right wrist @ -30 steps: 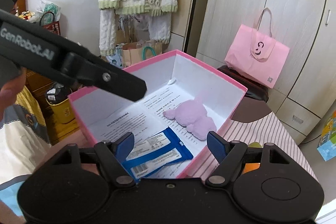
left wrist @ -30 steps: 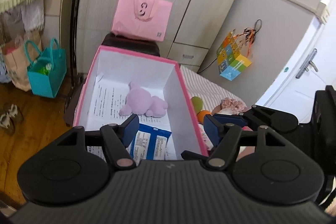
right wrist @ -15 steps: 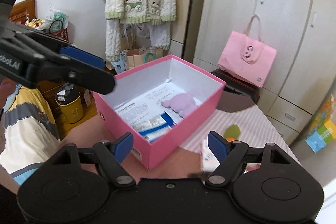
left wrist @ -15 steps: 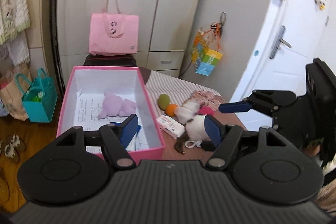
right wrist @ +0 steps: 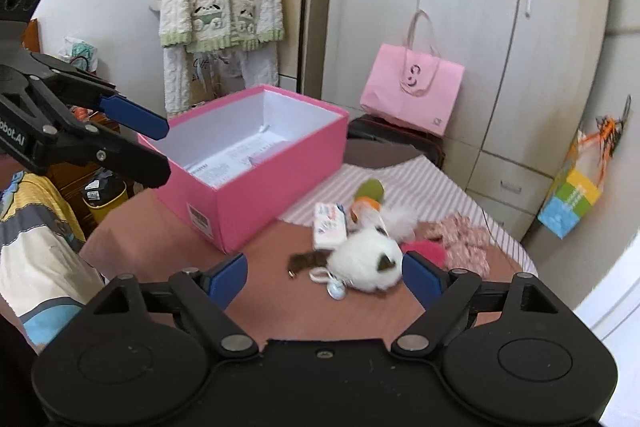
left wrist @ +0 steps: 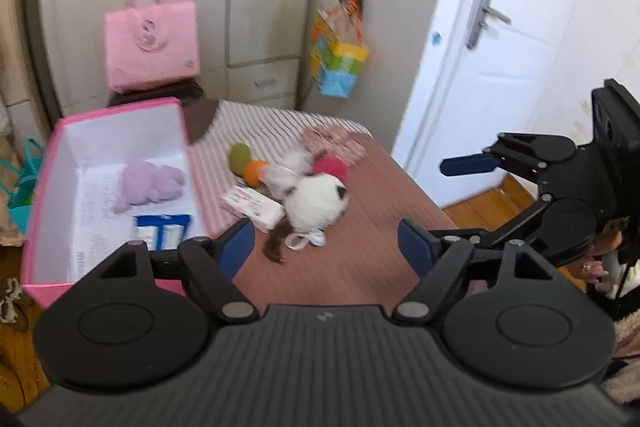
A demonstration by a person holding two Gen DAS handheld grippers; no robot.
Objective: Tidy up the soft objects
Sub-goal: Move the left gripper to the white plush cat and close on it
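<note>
Surface [right wrist: 360, 311]: reddish-brown top, striped cloth [right wrist: 432, 187] over far part.
Pink box [right wrist: 276, 183]: open, at left side of surface, corner on cloth edge.
White plush toy [right wrist: 370, 261]: on bare top, brown tail toward box, white cord loop beside it.
Small white packet [right wrist: 329, 225]: between box and plush.
Green-orange soft toy [left wrist: 244, 163]: on cloth, near box.
Pink fluffy item [left wrist: 331, 167] and floral pink fabric piece [right wrist: 466, 241]: beyond plush, touching.

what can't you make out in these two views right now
- Purple plush and blue packet: hidden in the right wrist view by the pink box wall.
- Print on the small white pack: blurred in both views.
- Pile behind the white plush: motion-blurred and overlapping, so items cannot be told apart.
</note>
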